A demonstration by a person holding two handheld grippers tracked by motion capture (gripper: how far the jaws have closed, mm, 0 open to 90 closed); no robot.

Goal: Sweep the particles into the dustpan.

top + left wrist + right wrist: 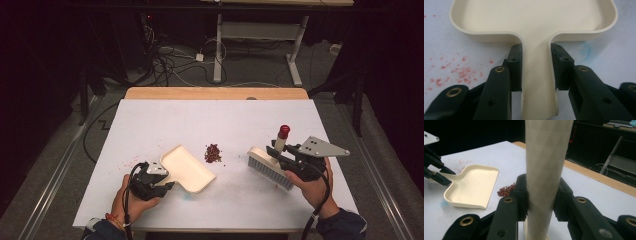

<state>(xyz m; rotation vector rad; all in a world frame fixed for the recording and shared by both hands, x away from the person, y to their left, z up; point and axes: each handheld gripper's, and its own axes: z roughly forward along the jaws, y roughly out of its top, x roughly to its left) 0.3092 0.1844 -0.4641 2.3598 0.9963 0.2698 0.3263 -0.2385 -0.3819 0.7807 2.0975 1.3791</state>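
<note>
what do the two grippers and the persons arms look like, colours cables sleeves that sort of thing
Both grippers are black, with two flat linked jaws studded with brass-coloured rivets. The left gripper trails a black cable that loops over the wrist. The right gripper carries a grey three-cornered plate with small holes on top, and its black cable runs down past the hand. The person wears dark blue sleeves, and a red and yellow band at the left wrist.

Table (150,125), white sheet over wood top, wood strip bare along far edge.
Lying on it: cream dustpan (187,169) left of centre, small heap of red bits (213,153) mid-table, brush (270,167) bristles-down to the right; faint red crumbs (131,161) near dustpan.
</note>
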